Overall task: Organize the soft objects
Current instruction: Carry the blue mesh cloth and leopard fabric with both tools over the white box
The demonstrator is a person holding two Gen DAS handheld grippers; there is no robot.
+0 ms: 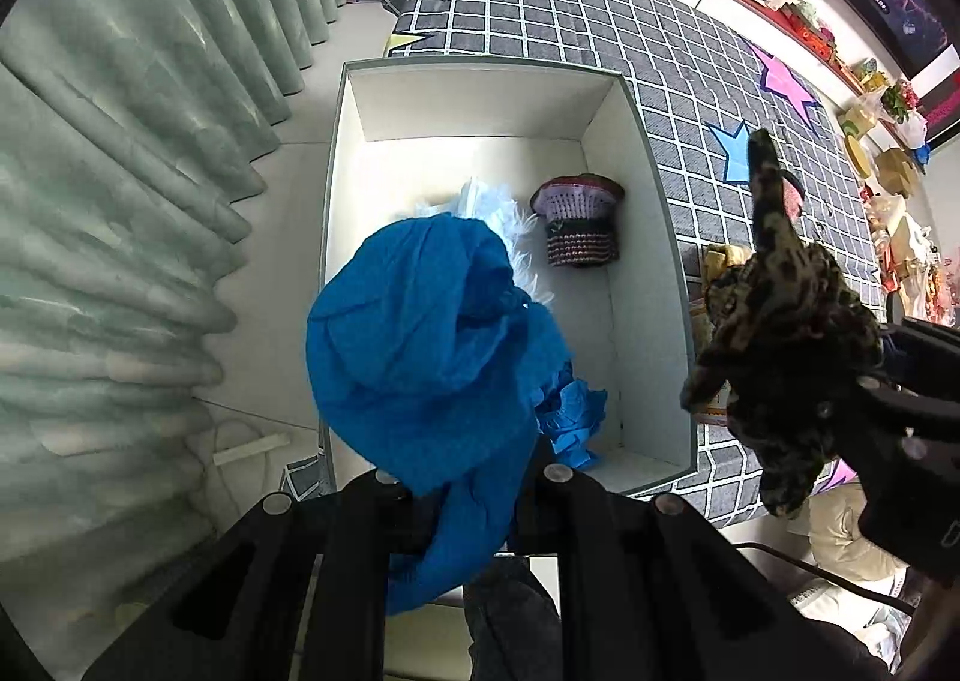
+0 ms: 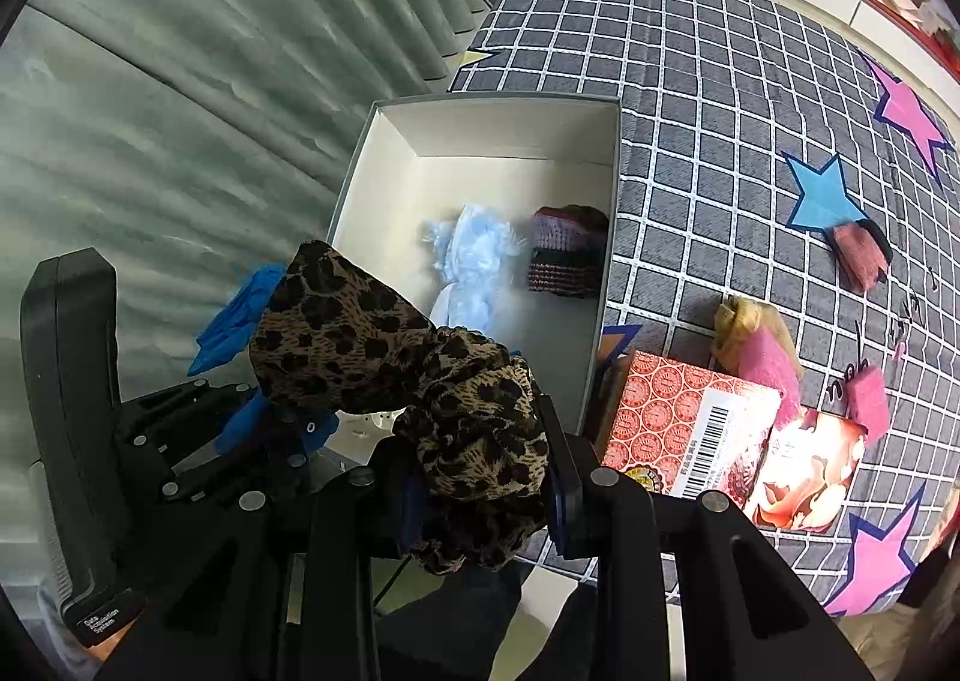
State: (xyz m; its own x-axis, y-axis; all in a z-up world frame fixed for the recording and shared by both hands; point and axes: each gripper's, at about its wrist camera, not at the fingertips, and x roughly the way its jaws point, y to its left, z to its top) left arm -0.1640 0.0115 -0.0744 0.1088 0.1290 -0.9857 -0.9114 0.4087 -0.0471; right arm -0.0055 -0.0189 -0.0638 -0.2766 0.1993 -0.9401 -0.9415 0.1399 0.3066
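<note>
Box (image 2: 609,201) sits at left edge of bed (image 2: 720,111), curtain (image 2: 180,111) to its left. In box: knit hat (image 2: 564,255) far right, fluffy cloth (image 2: 474,261) just left of it. Printed carton (image 2: 672,429) near, right of box; small knit pieces (image 2: 858,255) further right on bed.

The right gripper (image 2: 483,492) clamps a bunched leopard-print fabric scarf (image 2: 408,375) near the open white cardboard box (image 2: 393,153), left of a red patterned carton (image 2: 666,417).
</note>
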